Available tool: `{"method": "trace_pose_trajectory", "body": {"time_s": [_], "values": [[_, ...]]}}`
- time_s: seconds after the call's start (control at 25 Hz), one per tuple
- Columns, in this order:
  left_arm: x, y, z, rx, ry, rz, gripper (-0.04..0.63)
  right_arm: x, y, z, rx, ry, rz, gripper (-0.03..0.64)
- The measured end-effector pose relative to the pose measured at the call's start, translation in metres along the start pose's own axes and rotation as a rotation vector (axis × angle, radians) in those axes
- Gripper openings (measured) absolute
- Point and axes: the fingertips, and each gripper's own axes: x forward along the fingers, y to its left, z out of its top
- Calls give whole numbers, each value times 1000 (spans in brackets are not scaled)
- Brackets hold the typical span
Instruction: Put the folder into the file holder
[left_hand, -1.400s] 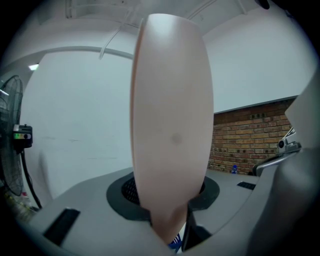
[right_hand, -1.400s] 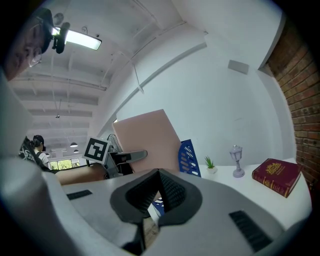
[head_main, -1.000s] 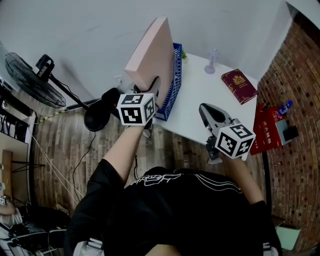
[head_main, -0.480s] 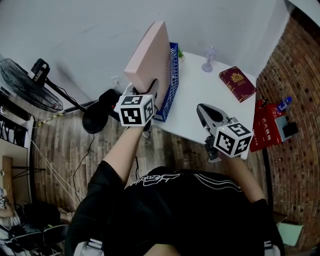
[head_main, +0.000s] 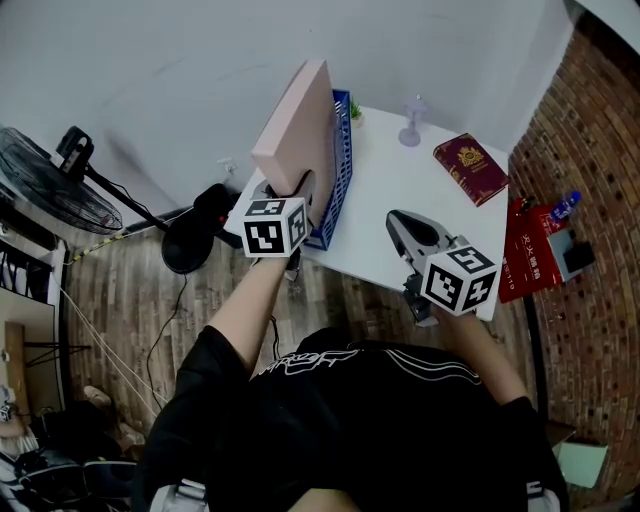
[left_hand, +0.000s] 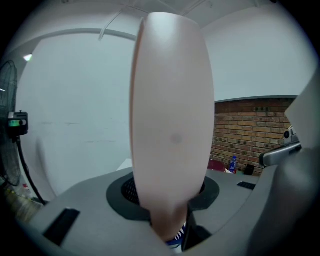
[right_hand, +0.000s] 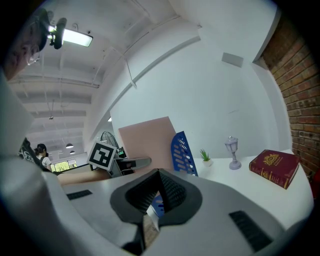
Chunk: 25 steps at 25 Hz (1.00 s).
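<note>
A pink folder (head_main: 298, 125) stands upright on edge, and my left gripper (head_main: 300, 192) is shut on its near lower edge. In the left gripper view the folder (left_hand: 172, 125) fills the middle, pinched between the dark pads (left_hand: 125, 192). The blue slotted file holder (head_main: 337, 165) stands on the white table (head_main: 395, 195), right against the folder's right face. I cannot tell whether the folder's bottom edge is inside it. My right gripper (head_main: 398, 222) hovers over the table's near edge, shut and holding nothing. The right gripper view shows the folder (right_hand: 145, 140) and the holder (right_hand: 182, 150) side by side.
A red book (head_main: 470, 168) lies at the table's far right, and a small lamp ornament (head_main: 411, 122) stands at the back beside a tiny plant (right_hand: 205, 157). A fan (head_main: 40, 165) on a black base is on the floor at the left. A red box (head_main: 525, 255) sits by the brick wall.
The left gripper and the folder have come down closer to the file holder. The right gripper has barely moved.
</note>
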Motion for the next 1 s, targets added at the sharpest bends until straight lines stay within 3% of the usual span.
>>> {"method": "trace_pose_trajectory", "body": {"time_s": [0.6, 1.0], "values": [[21, 9, -45, -27, 84, 9, 166, 12, -4, -6, 7, 20, -6, 0], [24, 7, -60, 27, 92, 18, 166, 15, -7, -9, 12, 29, -1, 0]]}}
